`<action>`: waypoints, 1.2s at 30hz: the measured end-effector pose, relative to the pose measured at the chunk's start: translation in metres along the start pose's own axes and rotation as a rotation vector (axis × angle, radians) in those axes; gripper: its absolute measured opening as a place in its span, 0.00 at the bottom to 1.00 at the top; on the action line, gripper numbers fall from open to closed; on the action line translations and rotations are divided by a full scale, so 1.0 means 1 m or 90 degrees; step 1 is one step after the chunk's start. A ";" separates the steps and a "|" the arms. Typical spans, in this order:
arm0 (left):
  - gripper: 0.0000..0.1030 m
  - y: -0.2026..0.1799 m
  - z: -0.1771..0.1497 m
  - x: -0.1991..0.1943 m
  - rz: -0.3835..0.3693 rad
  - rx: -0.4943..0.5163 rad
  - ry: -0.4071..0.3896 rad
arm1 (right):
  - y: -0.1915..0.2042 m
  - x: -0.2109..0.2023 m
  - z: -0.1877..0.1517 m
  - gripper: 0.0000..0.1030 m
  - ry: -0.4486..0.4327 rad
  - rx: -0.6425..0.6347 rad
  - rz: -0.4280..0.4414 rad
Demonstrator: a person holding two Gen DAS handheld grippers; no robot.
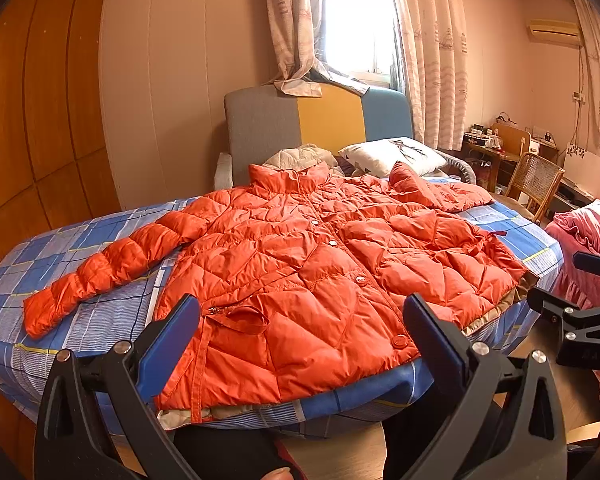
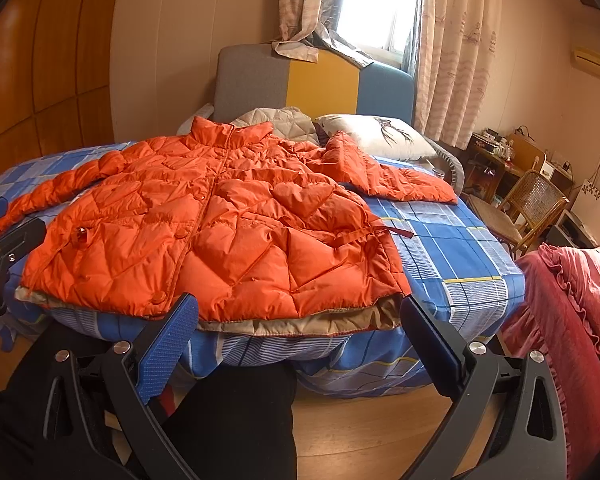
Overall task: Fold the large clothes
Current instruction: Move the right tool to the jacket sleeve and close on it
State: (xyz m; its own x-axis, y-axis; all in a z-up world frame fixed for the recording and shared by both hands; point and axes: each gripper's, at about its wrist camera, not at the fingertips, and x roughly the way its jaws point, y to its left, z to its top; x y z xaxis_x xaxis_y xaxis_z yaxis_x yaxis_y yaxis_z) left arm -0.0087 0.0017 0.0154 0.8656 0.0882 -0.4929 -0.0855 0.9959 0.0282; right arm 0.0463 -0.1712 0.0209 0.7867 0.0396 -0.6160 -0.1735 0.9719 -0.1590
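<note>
While both grippers hang off the near edge of the bed [image 1: 80, 248], the orange jacket [image 1: 300, 272] lies flat ahead of them, collar toward the headboard.

Going left to right: one sleeve [image 1: 100, 272] stretches toward the bed's left edge, the hem overhangs the near edge, and the other sleeve [image 2: 388, 176] lies bent toward the right edge. Left gripper [image 1: 300, 340] and right gripper [image 2: 300, 344] are both spread wide, holding nothing; the left one looks nearer the stretched sleeve, the likely first fold.
</note>
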 end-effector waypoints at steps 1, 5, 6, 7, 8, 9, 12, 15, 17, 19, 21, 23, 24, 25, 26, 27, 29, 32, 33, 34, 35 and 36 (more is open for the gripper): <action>0.98 0.001 0.000 0.001 0.000 -0.002 0.002 | 0.000 0.000 0.000 0.97 0.001 0.000 0.000; 0.98 0.004 -0.002 0.007 0.000 -0.011 0.015 | -0.002 0.003 -0.001 0.97 0.006 0.000 -0.003; 0.98 0.005 -0.003 0.009 0.001 -0.013 0.019 | -0.002 0.004 -0.001 0.97 0.008 0.001 -0.004; 0.98 0.006 -0.004 0.012 0.001 -0.014 0.025 | -0.003 0.006 -0.001 0.97 0.012 0.003 -0.007; 0.98 0.006 -0.004 0.014 0.000 -0.015 0.029 | -0.005 0.008 -0.001 0.97 0.017 0.008 -0.007; 0.98 0.007 -0.004 0.018 0.000 -0.014 0.033 | -0.006 0.010 0.000 0.97 0.019 0.012 -0.007; 0.98 0.010 -0.001 0.033 -0.013 -0.022 0.052 | -0.016 0.022 0.005 0.97 0.044 0.040 0.000; 0.98 0.011 0.008 0.055 -0.016 -0.030 0.071 | -0.030 0.045 0.017 0.97 0.066 0.070 -0.001; 0.98 0.012 0.015 0.071 -0.024 -0.041 0.091 | -0.039 0.066 0.028 0.97 0.075 0.079 -0.019; 0.98 0.011 0.021 0.088 -0.012 -0.043 0.098 | -0.049 0.086 0.038 0.97 0.089 0.090 -0.027; 0.98 0.008 0.028 0.106 -0.016 -0.036 0.107 | -0.063 0.114 0.050 0.97 0.106 0.104 -0.044; 0.98 0.006 0.034 0.118 -0.008 -0.031 0.105 | -0.076 0.141 0.061 0.94 0.121 0.113 -0.064; 0.98 0.003 0.038 0.128 -0.009 -0.026 0.107 | -0.086 0.159 0.067 0.92 0.132 0.121 -0.079; 0.98 0.001 0.041 0.135 -0.008 -0.019 0.110 | -0.095 0.174 0.073 0.87 0.144 0.132 -0.086; 0.98 -0.001 0.044 0.144 0.001 -0.012 0.114 | -0.107 0.194 0.079 0.83 0.159 0.151 -0.096; 0.98 -0.003 0.048 0.154 0.005 -0.010 0.118 | -0.114 0.206 0.083 0.81 0.167 0.163 -0.106; 0.98 -0.004 0.054 0.170 0.003 -0.018 0.124 | -0.136 0.239 0.094 0.74 0.189 0.196 -0.129; 0.98 -0.007 0.063 0.196 0.002 -0.031 0.141 | -0.165 0.280 0.108 0.71 0.217 0.239 -0.166; 0.98 -0.008 0.065 0.204 0.007 -0.029 0.143 | -0.172 0.289 0.111 0.71 0.223 0.246 -0.177; 0.98 -0.010 0.067 0.209 0.009 -0.026 0.145 | -0.181 0.301 0.116 0.70 0.229 0.251 -0.190; 0.98 -0.011 0.070 0.216 0.009 -0.023 0.147 | -0.191 0.315 0.123 0.70 0.236 0.255 -0.207; 0.98 -0.012 0.071 0.220 0.010 -0.021 0.146 | -0.197 0.323 0.127 0.70 0.241 0.257 -0.220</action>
State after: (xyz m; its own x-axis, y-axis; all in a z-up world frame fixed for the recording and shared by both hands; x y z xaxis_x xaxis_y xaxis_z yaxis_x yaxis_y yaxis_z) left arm 0.2177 0.0106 -0.0313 0.7296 0.0943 -0.6773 -0.1180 0.9930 0.0112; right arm 0.4102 -0.3201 -0.0488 0.4810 -0.3030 -0.8227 0.3460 0.9278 -0.1395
